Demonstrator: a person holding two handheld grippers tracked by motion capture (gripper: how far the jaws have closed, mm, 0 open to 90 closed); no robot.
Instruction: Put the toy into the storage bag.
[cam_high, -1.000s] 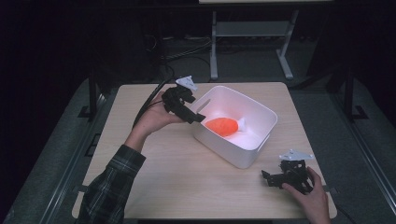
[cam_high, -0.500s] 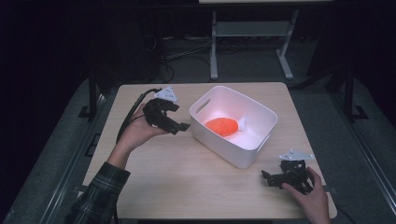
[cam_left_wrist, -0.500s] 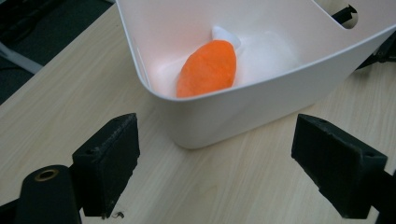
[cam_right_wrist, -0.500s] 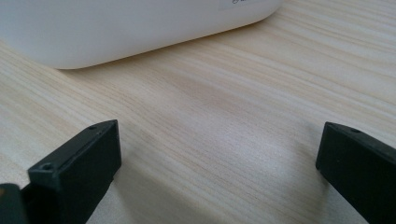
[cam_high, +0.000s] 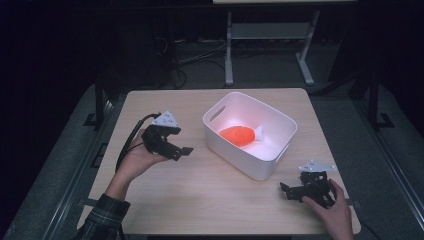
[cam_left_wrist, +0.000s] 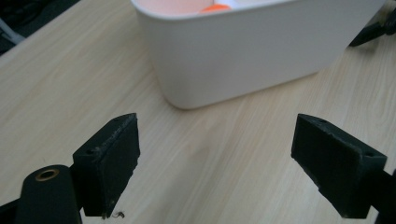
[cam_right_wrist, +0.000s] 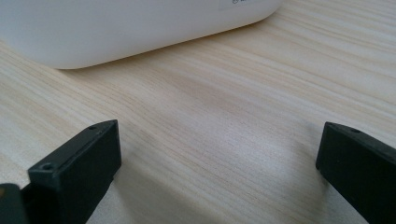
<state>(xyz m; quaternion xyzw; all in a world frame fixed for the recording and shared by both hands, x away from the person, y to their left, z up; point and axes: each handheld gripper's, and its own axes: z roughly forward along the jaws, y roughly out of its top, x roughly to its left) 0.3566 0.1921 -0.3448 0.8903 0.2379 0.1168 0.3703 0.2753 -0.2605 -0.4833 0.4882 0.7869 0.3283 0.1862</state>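
As left tool (cam_high: 181, 150) backed off from bin (cam_high: 260, 162), jaws apart, empty; fish (cam_high: 239, 135) inside; right tool (cam_high: 290, 190) apart too.

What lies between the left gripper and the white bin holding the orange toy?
Only bare wooden table: the left gripper has open jaws short of the white bin, as the left gripper view and high view show.
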